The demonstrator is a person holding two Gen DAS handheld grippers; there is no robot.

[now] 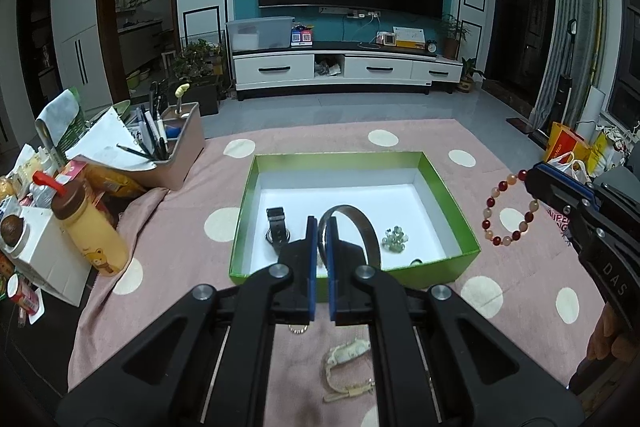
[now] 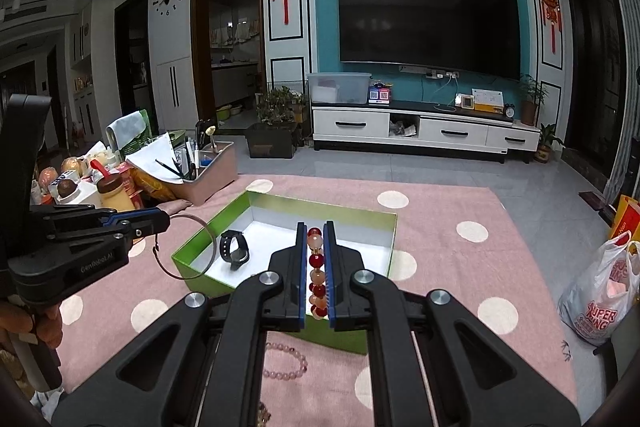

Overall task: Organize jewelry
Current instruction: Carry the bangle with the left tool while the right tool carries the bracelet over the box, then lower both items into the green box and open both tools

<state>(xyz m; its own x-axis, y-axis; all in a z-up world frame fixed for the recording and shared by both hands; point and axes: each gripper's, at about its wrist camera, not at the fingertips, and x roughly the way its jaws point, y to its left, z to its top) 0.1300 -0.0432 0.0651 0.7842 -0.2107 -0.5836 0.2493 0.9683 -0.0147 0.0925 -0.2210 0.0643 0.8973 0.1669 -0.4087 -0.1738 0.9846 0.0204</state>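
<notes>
A green box (image 1: 248,195) with a white inside sits on the pink dotted cloth; it also shows in the right wrist view (image 2: 360,213). In it lie a black watch (image 1: 277,231) and a green bead cluster (image 1: 395,237). My left gripper (image 1: 320,227) is shut on a silver bangle (image 1: 362,223), held above the box's near edge; the bangle also shows in the right wrist view (image 2: 208,231). My right gripper (image 2: 315,239) is shut on a red and peach bead bracelet (image 2: 316,267), which hangs to the right of the box in the left wrist view (image 1: 506,209).
On the cloth near me lie a pale bead bracelet (image 1: 344,359), a small ring (image 1: 298,328) and a pink bead bracelet (image 2: 286,361). A pen organizer (image 1: 168,143), a yellow bottle (image 1: 90,227) and boxes crowd the left. Plastic bags (image 2: 600,295) sit right.
</notes>
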